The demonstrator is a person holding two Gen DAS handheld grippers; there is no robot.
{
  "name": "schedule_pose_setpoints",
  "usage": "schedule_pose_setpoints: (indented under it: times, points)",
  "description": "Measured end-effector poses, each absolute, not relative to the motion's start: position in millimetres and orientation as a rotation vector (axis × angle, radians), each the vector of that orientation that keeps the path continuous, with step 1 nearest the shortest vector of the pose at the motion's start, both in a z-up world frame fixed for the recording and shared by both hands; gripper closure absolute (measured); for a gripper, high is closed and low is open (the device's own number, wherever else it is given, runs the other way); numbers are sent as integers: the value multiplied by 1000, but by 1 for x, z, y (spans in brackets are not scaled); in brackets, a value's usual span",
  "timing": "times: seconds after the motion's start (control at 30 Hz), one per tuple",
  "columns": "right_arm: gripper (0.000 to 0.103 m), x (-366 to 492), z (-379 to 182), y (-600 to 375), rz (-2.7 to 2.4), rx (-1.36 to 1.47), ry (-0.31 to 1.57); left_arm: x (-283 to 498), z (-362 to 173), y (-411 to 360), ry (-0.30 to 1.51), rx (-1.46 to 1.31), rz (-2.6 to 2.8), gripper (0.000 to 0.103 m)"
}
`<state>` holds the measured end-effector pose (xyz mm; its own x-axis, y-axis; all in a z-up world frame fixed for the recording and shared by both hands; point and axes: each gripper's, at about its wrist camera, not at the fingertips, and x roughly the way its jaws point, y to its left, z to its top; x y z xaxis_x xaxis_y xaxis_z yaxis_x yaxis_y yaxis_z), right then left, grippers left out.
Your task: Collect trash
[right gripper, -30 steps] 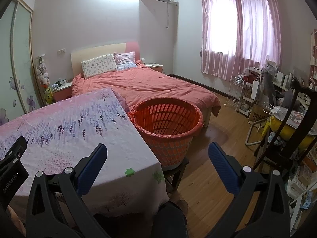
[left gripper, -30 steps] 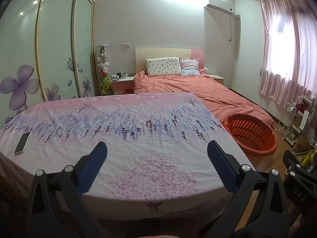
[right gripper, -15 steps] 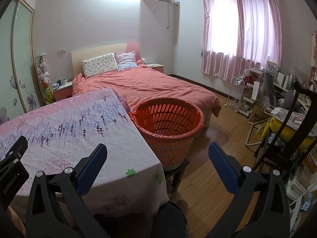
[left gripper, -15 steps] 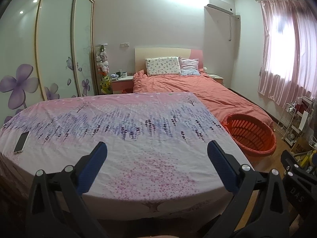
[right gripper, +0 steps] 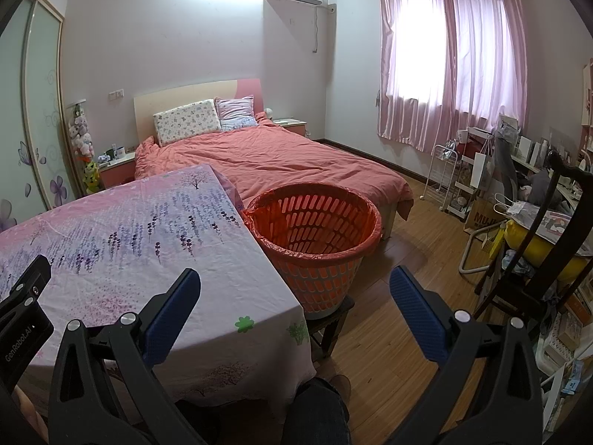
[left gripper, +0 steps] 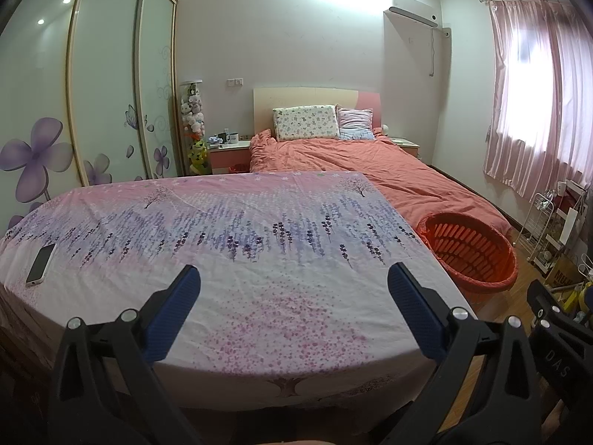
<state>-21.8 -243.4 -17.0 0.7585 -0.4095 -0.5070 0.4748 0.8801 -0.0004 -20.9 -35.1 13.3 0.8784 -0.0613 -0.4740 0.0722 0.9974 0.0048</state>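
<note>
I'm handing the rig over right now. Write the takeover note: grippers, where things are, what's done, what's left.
Left gripper: open, empty, above the flower-print table cloth.
Right gripper: open, empty, over the table's right corner.
Orange basket: lined with a red bag, on a stool beside the table; nothing shows in the visible part.
Phone: lying near the table's left edge; not trash.
Done: nothing visible. Left: no trash in either view, so look for it first.

Tablecloth (left gripper: 237, 244): printed cotton-like cloth, matt, creased. Basket (right gripper: 315, 237): slotted orange plastic, glossy film liner. Floor (right gripper: 415, 296): polished wood. Gripper pads (left gripper: 174, 311): textured blue rubber. Phone (left gripper: 40, 263): glossy.
</note>
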Motion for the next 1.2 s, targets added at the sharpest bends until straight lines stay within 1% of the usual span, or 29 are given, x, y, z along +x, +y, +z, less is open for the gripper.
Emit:
schedule_pose_setpoints:
  times: [1.2]
  points:
    - [2, -21, -17, -242, -484, 129, 522, -20, 11, -33, 499, 24, -65, 4]
